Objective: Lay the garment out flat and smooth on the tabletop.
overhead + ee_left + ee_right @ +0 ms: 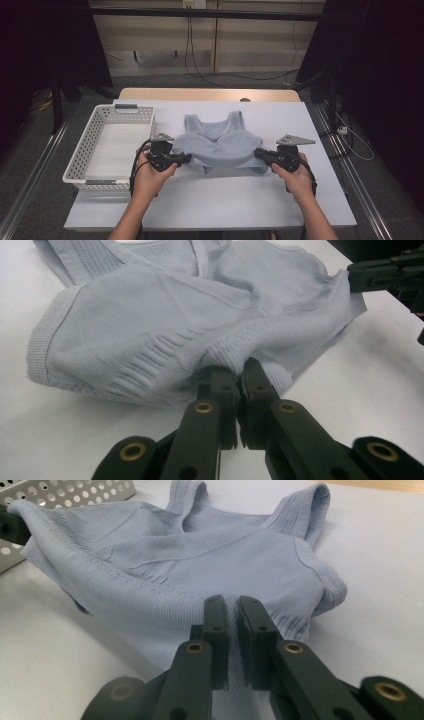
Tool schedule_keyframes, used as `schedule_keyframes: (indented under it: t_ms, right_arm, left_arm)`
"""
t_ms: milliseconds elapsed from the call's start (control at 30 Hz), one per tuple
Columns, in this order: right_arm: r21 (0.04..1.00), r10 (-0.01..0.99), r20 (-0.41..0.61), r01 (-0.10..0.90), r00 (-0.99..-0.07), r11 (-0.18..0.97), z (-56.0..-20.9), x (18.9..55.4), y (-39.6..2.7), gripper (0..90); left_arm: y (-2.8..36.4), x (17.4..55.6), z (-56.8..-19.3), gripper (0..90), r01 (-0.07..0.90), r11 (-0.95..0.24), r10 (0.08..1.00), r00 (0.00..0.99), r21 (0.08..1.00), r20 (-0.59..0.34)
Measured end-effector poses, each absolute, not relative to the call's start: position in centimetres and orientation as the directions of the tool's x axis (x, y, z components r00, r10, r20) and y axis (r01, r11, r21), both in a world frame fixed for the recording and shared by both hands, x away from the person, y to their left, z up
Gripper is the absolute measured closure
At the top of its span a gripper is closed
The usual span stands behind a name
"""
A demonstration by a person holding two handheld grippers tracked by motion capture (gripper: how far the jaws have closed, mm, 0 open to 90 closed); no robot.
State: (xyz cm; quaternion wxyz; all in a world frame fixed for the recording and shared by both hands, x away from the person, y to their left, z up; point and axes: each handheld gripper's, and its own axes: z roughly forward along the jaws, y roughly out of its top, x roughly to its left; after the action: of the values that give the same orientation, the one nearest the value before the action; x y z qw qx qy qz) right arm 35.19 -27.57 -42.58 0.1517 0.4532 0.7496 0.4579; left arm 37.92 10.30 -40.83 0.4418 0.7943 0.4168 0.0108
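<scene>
A light blue ribbed crop top (220, 145) lies on the white table (225, 200), straps toward the far side. My left gripper (189, 157) is shut on its left edge; in the left gripper view the jaws (235, 367) pinch a bunched fold of the top (150, 325). My right gripper (256, 152) holds the right edge. In the right gripper view its jaws (231, 602) stand a narrow slit apart with the top's (200, 555) fabric between them. The fabric is drawn between the two grippers. The right gripper's tip (350, 280) meets the cloth's far corner.
A white perforated plastic basket (80, 160) stands at the table's left, close to the left hand, and its wall (65, 490) lies behind the top. Bare white table runs in front of the hands. Metal rails flank the table and cables cross the floor beyond.
</scene>
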Motion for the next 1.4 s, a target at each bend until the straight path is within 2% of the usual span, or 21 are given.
schedule_keyframes:
  t_ms: [300,367,400,533,567,733,833,967,1167,1233,1267,1300,1400]
  right_arm:
    - [0.833,0.822,0.185,0.529,-0.539,0.160,-42.2,33.6,-28.2,73.2]
    - [0.832,0.819,0.189,0.531,-0.541,0.159,-42.2,33.3,-28.3,67.5]
    - [0.832,0.819,0.189,0.531,-0.541,0.159,-42.2,33.3,-28.3,67.5]
    - [0.827,0.825,0.178,0.535,-0.537,0.170,-42.4,32.7,-28.6,55.5]
    - [0.822,0.819,0.186,0.542,-0.542,0.172,-42.7,32.6,-28.8,47.2]
    - [0.800,0.810,0.171,0.559,-0.562,0.219,-43.6,32.5,-28.6,42.8]
    - [0.785,0.811,0.147,0.566,-0.567,0.253,-44.3,32.6,-28.4,44.3]
    - [0.762,0.830,0.140,0.594,-0.540,0.257,-45.3,33.0,-28.9,53.2]
    - [0.733,0.836,0.107,0.611,-0.539,0.300,-46.4,33.4,-28.9,59.4]
    - [0.738,0.831,0.103,0.601,-0.547,0.305,-46.4,33.6,-28.7,77.4]
    - [0.738,0.831,0.103,0.601,-0.547,0.305,-46.4,33.6,-28.7,77.4]
    - [0.740,0.827,0.087,0.592,-0.556,0.320,-46.3,33.6,-28.6,85.5]
    - [0.745,0.824,0.118,0.598,-0.554,0.296,-45.8,33.7,-28.8,87.0]
  left_arm:
    - [9.9,38.8,-41.0,87.0,0.649,-0.252,0.677,0.648,0.718,-0.349]
    - [9.8,38.9,-41.0,87.0,0.649,-0.259,0.677,0.650,0.716,-0.344]
    - [9.7,39.0,-41.0,87.0,0.650,-0.260,0.677,0.650,0.714,-0.345]
    - [9.6,39.2,-41.1,87.0,0.650,-0.255,0.678,0.648,0.716,-0.346]
    - [9.6,39.2,-41.0,87.0,0.650,-0.258,0.677,0.650,0.715,-0.346]
    - [9.6,39.3,-41.0,87.0,0.649,-0.261,0.677,0.651,0.715,-0.344]
    - [9.7,39.3,-41.0,87.0,0.648,-0.251,0.680,0.646,0.719,-0.345]
    - [9.6,39.3,-41.1,87.0,0.645,-0.249,0.681,0.647,0.722,-0.343]
    - [9.6,39.4,-41.3,87.0,0.647,-0.248,0.682,0.645,0.721,-0.344]
    - [9.6,39.4,-41.2,87.0,0.647,-0.249,0.681,0.646,0.721,-0.344]
    - [9.6,39.4,-41.2,87.0,0.647,-0.253,0.682,0.647,0.720,-0.342]
    - [9.6,39.4,-41.2,87.0,0.645,-0.251,0.682,0.647,0.722,-0.341]
    - [9.5,39.3,-41.2,87.0,0.642,-0.249,0.686,0.645,0.725,-0.336]
